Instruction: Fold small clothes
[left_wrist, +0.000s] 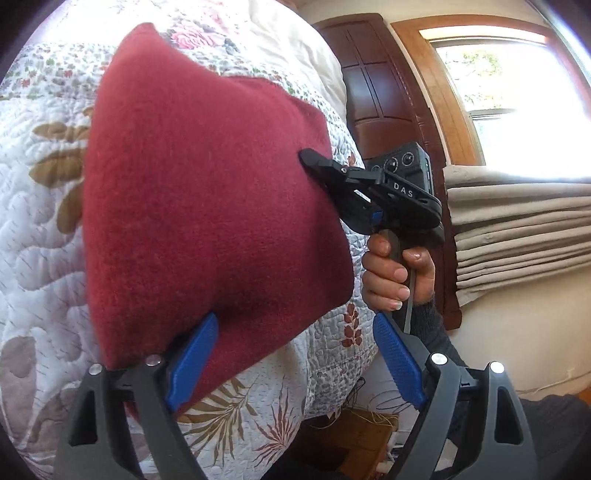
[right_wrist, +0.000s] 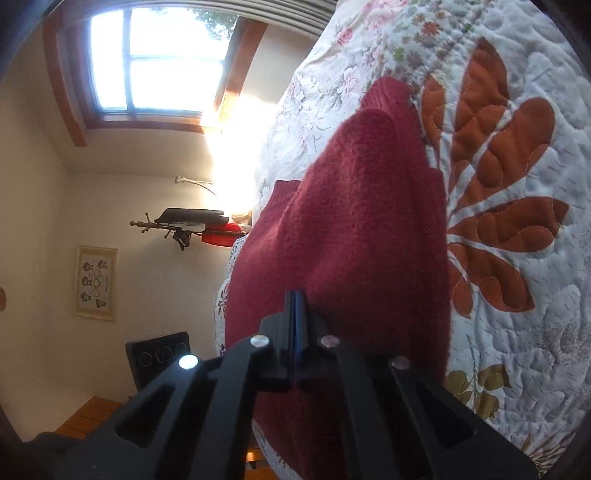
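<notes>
Our right gripper is clamped on the red sweater, pinching its right-hand edge, while our left gripper stands wide, one blue pad touching the near edge and gripping nothing. The sweater is partly lifted over the floral quilt on the bed — it runs forward from both grippers, long axis pointing away from us, ribbed end farthest. The left gripper is nearer the free edge, so we judge it should close there next. The only legible writing is "DAS" on the right gripper's body
</notes>
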